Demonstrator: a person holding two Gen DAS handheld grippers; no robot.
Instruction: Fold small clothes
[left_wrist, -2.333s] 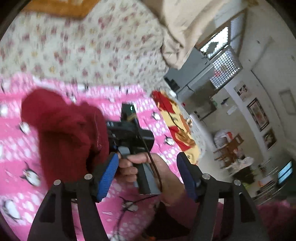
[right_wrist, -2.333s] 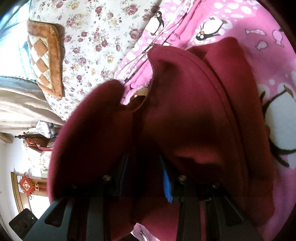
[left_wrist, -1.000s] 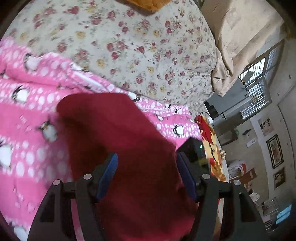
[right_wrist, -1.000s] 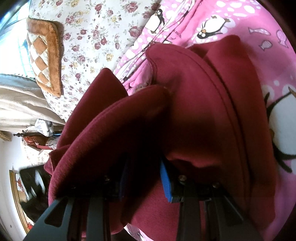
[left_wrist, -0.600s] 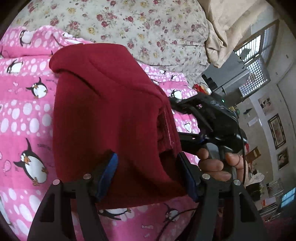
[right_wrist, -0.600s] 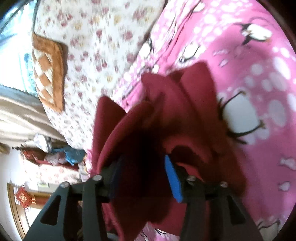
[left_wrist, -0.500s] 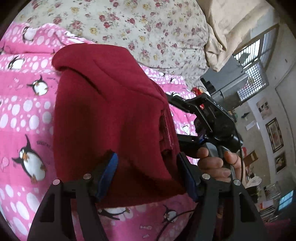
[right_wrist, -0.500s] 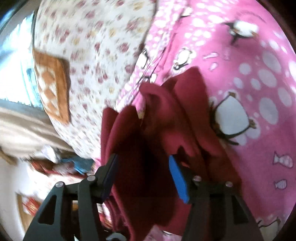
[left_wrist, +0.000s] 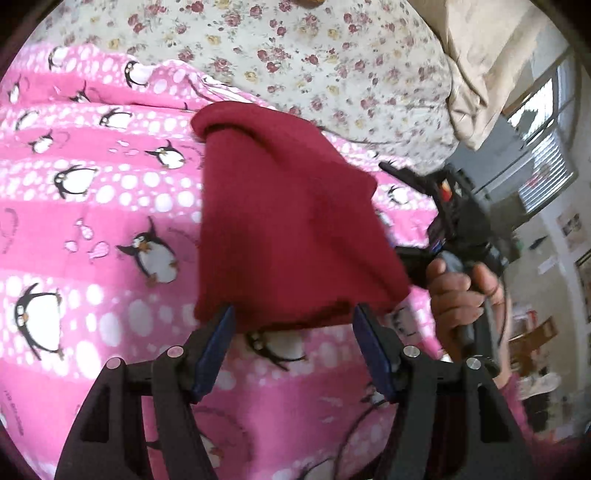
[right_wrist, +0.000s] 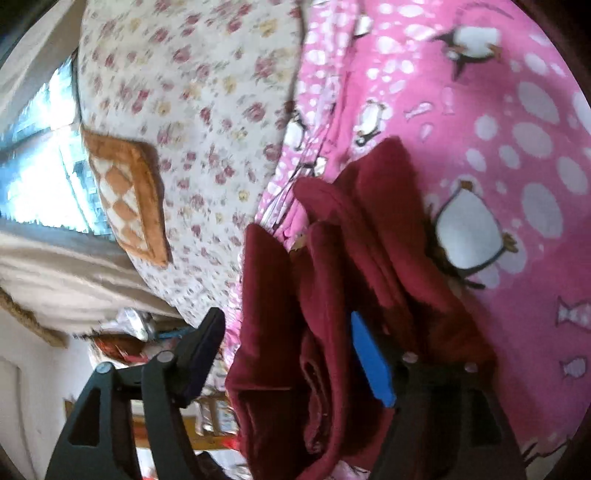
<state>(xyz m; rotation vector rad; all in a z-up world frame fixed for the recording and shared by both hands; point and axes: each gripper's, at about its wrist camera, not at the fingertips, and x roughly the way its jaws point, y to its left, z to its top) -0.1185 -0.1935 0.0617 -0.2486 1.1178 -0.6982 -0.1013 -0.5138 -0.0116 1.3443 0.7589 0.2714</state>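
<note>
A dark red small garment (left_wrist: 288, 221) lies folded in layers on the pink penguin blanket (left_wrist: 92, 221). My left gripper (left_wrist: 293, 321) is open and empty, its blue-padded fingers just short of the garment's near edge. In the right wrist view the garment (right_wrist: 332, 295) shows as stacked folds seen edge-on. My right gripper (right_wrist: 288, 332) is open, its jaws standing on either side of those folds without clamping them. The right gripper and the hand holding it (left_wrist: 461, 251) show at the garment's right edge in the left wrist view.
A floral bedcover (left_wrist: 295, 44) lies beyond the blanket, with a beige cloth (left_wrist: 480, 55) at its far right. An orange checked cushion (right_wrist: 125, 199) rests on the floral cover near a window. Room furniture stands past the bed edge (left_wrist: 535, 332).
My right gripper has opened and let go of the red garment, then drawn back a little. My left gripper has pulled back so the garment's near edge now lies beyond its fingertips.
</note>
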